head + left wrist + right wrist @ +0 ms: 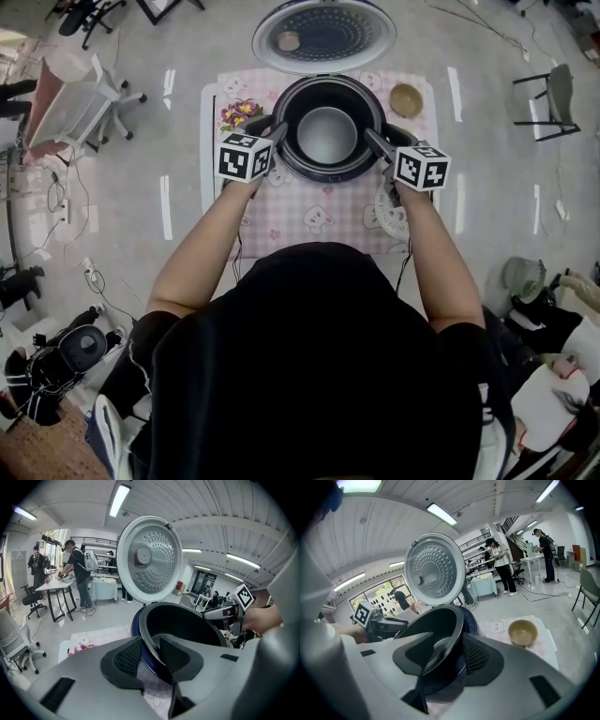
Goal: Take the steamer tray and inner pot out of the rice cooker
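While the dark round metal inner pot (327, 134) sits in the open navy rice cooker (330, 175), the left gripper (275, 129) straddles its rim at nine o'clock, the right gripper (373, 139) at three. Both stand parted, not clamped, and equally near. A white perforated steamer tray (390, 214) lies on the pink checked cloth (300, 220) at four o'clock.

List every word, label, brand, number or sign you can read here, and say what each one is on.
No text can be read in any view.
Left marker cube and right marker cube: black and white square patterns, no letters.
Tablecloth: cartoon figures and flowers; any print is too small to read.
Rice cooker and its lid: no legible label.
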{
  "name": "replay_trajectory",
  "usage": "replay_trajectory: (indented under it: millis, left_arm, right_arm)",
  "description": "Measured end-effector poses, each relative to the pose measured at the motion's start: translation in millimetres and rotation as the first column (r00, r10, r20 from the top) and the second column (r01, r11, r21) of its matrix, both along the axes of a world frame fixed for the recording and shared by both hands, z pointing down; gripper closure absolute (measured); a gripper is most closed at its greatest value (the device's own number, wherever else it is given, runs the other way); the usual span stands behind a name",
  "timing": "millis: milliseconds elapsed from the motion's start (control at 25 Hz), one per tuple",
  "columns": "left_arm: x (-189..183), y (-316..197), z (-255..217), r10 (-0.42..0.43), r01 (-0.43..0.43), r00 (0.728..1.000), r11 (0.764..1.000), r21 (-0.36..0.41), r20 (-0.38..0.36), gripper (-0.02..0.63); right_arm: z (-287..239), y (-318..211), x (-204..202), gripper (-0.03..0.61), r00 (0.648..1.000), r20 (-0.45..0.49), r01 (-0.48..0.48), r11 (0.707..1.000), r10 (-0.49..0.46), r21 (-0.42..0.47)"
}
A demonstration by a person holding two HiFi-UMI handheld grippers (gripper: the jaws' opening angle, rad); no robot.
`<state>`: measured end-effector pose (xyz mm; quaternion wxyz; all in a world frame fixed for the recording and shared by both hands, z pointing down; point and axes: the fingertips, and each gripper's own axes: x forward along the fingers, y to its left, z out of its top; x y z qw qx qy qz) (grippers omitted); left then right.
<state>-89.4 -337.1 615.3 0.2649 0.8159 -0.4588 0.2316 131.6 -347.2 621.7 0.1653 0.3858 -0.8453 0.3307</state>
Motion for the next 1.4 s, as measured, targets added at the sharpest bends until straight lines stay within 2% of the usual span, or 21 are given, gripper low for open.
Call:
replay_trajectory:
  millis: [160,240,360,480,560,680,840,1400]
  left_arm:
    - [7,-3,1,0.013,-0.013,1.000,1.000,0.006,0.023,0.474]
    - [10,-6,1,0.001,-0.001,1.000,1.000,-0.004,-0.002,0.474]
    - [10,-9,-1,-0.058,0.054,0.993,0.998,-0.043,-0.098,0.472]
    - [7,-7,-3,-0.123,0.106,0.969,0.991,-0.086,-0.214,0.474]
    - [4,-5,-4,-0.145,0.124,0.958,0.987,-0.099,-0.249,0.482]
    - [0,-5,-7,-0.152,0.134,0.958,0.987,-0.089,-0.243,0.519]
    - [-1,-5,-11,-0.150,0.135,0.960,0.988,-0.080,-0.235,0.535]
    - [-5,9,-36,-0.172,0.162,0.937,0.985,-0.058,-0.304,0.566]
  right_arm:
    - [2,-5,-2,0.403,1.000,-0.005,-0.020,1.000,0.020,0.012]
    - [2,-7,1,0.439,0.999,-0.002,-0.041,0.999,0.041,0.013]
    - [2,-7,2,0.457,0.997,0.035,-0.065,0.998,0.066,-0.007]
    - [2,-4,5,0.474,0.993,0.080,-0.084,0.996,0.086,-0.033]
    - [1,-2,6,0.486,0.990,0.099,-0.096,0.994,0.100,-0.043]
    - [-2,-2,7,0.495,0.986,0.115,-0.114,0.993,0.118,-0.044]
    - [-4,-2,8,0.499,0.986,0.116,-0.118,0.992,0.123,-0.047]
    - [-31,8,9,0.522,0.979,0.160,-0.125,0.992,0.126,-0.011]
